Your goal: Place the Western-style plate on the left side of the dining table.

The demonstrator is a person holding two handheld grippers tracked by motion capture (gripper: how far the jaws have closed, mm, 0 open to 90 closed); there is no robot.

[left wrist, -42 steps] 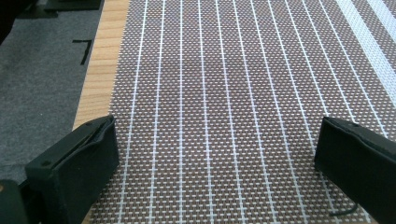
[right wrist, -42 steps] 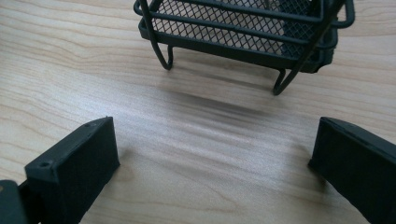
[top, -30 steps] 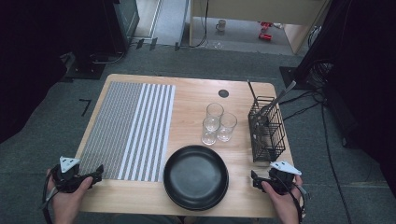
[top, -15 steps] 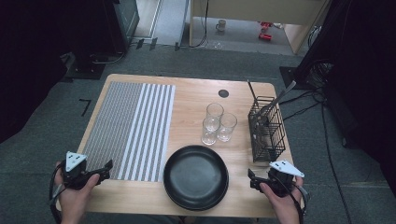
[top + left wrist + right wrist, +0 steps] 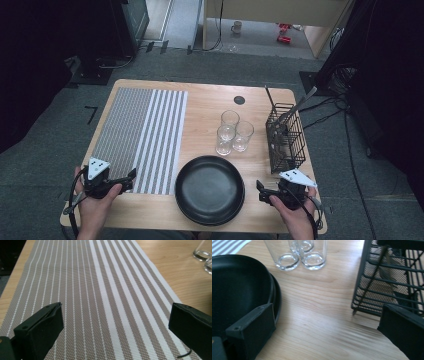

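Note:
My left gripper (image 5: 131, 179) hovers open over the near edge of a grey-and-white striped placemat (image 5: 142, 135); in the left gripper view its jaws stand wide apart above the placemat (image 5: 107, 295) with nothing between them. My right gripper (image 5: 260, 191) is open at the table's front right, between a stack of black plates (image 5: 210, 190) and a black wire cutlery basket (image 5: 285, 137). The right gripper view has the black plates (image 5: 237, 287) at left, the basket (image 5: 392, 282) at right and bare wood between the jaws.
Three clear glasses (image 5: 232, 132) stand in a cluster behind the plates, also seen as glasses (image 5: 297, 255) from the right gripper. Utensils stick up from the basket. A round black grommet (image 5: 239, 100) sits near the table's far edge.
My left gripper has moved forward and to the right onto the placemat's near edge. The right gripper has shifted slightly left toward the plates.

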